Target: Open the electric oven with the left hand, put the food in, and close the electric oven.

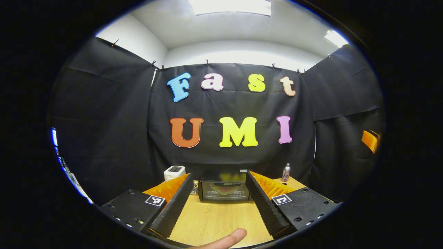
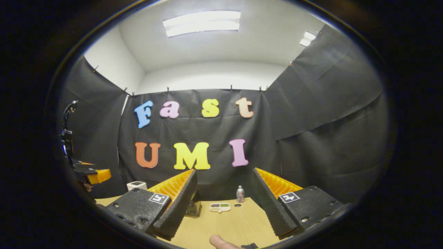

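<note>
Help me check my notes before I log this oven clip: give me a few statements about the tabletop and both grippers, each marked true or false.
1. The black electric oven with a glass door stands closed at the far edge of the light wooden table. True.
2. The left gripper grips the oven door. False: its fingers are spread, short of the oven, with nothing between them.
3. A small white box-shaped appliance stands left of the oven in the left gripper view. True.
4. The small bottle with a silver cap lies on its side. False: it stands upright.
5. The white oval tray of food sits on the table beyond the open right gripper. True.
</note>
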Demonstrator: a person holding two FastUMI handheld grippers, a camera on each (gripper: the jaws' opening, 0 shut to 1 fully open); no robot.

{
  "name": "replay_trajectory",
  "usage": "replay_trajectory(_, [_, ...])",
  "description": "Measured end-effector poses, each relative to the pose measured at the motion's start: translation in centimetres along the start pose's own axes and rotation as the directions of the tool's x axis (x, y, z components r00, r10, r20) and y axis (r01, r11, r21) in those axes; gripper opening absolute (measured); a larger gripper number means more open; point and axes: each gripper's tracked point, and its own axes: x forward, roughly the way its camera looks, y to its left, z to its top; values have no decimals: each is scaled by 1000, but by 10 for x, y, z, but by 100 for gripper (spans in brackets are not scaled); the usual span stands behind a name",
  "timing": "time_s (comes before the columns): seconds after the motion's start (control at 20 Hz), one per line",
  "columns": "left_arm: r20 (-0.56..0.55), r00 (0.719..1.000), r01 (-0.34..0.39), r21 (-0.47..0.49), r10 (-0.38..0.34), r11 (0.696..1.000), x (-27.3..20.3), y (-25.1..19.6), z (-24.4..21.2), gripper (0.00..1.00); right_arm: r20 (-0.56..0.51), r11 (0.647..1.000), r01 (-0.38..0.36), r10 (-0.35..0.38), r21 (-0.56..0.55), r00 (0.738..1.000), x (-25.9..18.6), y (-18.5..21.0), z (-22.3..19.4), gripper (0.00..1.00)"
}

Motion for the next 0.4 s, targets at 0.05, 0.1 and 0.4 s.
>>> replay_trajectory(0.05, [3, 1000, -2, -2, 2, 1000, -6, 1, 0, 96, -8, 1000, -6, 6, -4, 1000, 2, 3, -3, 96])
replay_trajectory(0.1, [11, 1000, 0, -3, 1, 1000, -9, 2, -1, 96, -20, 1000, -10, 10, -5, 1000, 3, 6, -7, 96])
replay_trajectory(0.4, [26, 999, 35, -13, -35, 999, -34, -5, -16, 96, -52, 999, -35, 35, 3, 998, 6, 13, -18, 96])
